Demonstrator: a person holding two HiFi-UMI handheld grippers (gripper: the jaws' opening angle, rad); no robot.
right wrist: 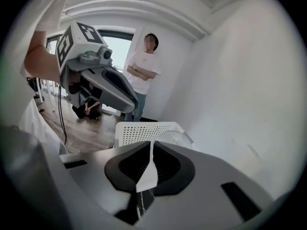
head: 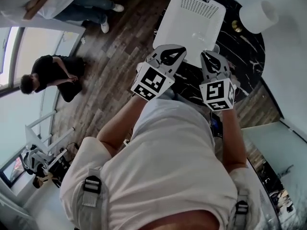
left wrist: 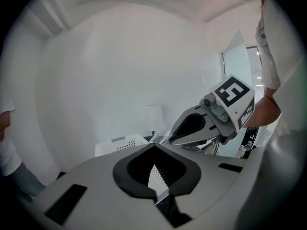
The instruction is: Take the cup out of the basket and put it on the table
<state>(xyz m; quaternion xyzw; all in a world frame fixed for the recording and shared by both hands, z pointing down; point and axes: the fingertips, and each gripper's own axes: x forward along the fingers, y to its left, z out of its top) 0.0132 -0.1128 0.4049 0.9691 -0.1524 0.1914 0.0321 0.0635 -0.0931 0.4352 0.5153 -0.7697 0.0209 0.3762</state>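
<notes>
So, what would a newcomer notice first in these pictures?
Two grippers with black-and-white marker cubes, left gripper and right gripper, are held side by side at the head view's centre, fingers together and empty. Just beyond them a white perforated basket stands on a dark marbled table.

white t-shirt (head: 177, 147), buckled shoulder straps (head: 92, 186), grey left gripper (head: 181, 49), grey right gripper (head: 207, 55)

White lamp (head: 258, 16), wooden floor (head: 122, 37); seated person in black (head: 50, 73), standing person (right wrist: 141, 73)
</notes>
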